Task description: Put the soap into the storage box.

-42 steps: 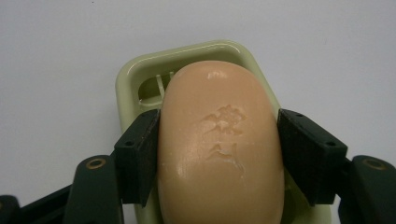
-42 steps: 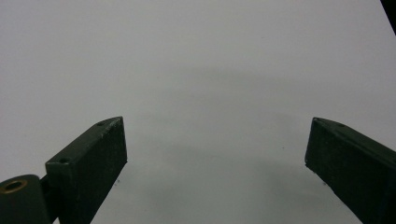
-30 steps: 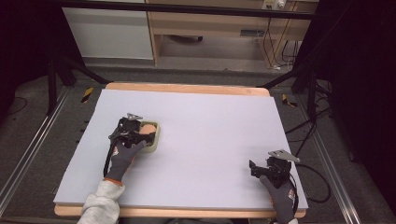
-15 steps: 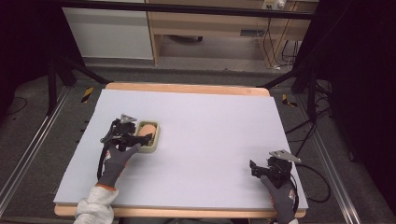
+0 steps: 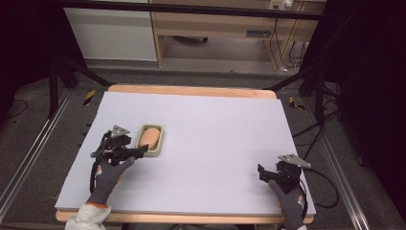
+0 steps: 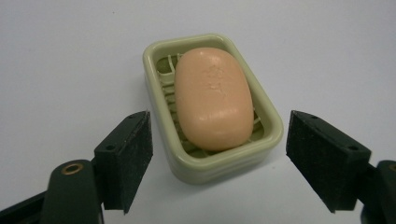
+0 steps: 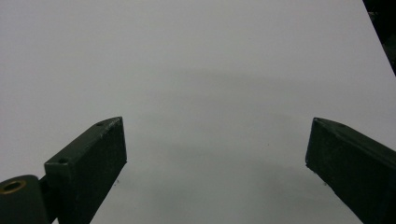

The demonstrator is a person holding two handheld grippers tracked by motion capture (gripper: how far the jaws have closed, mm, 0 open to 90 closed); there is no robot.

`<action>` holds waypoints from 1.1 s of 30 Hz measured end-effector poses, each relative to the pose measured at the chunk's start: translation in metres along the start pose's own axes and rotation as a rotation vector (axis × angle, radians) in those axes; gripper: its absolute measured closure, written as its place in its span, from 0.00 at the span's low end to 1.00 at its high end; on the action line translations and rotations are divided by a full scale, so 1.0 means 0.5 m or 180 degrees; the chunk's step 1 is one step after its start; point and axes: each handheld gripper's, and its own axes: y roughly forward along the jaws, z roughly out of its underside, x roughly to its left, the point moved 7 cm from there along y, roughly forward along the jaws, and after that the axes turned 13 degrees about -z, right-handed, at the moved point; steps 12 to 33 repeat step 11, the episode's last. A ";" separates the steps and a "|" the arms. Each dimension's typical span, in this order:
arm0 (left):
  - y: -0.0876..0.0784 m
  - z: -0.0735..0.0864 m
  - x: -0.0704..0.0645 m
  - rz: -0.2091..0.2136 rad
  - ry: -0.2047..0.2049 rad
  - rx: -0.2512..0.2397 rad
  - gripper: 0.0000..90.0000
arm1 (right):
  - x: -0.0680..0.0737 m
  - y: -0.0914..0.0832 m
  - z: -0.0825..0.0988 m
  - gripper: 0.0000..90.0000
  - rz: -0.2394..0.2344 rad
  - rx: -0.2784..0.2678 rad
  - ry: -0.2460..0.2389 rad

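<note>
Soap bar (image 6: 214,99) already lies in its green dish (image 6: 268,112); left gripper (image 6: 219,161) spread, clear; right gripper (image 7: 215,161) spread, empty.

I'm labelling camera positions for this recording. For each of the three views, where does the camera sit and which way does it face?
High view: above the person's side, looking forward and down on the table; gloved hands, left gripper and right gripper show.
Left gripper view: rides the left gripper, looking along its open jaws at the soap in its soap dish.
Right gripper view: rides the right gripper, facing bare table between open jaws.
Shared: high and left gripper views both show soap and dish.
</note>
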 end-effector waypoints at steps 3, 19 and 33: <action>-0.006 0.014 0.001 0.0007 0.0015 0.0006 0.24 | -0.001 -0.001 0.000 0.06 0.0004 -0.0002 -0.0011; -0.024 0.056 0.003 -0.0001 0.0076 -0.0019 0.23 | -0.006 -0.002 0.000 0.06 0.0024 -0.0004 0.0023; -0.024 0.056 0.003 -0.0001 0.0076 -0.0019 0.23 | -0.006 -0.002 0.000 0.06 0.0024 -0.0004 0.0023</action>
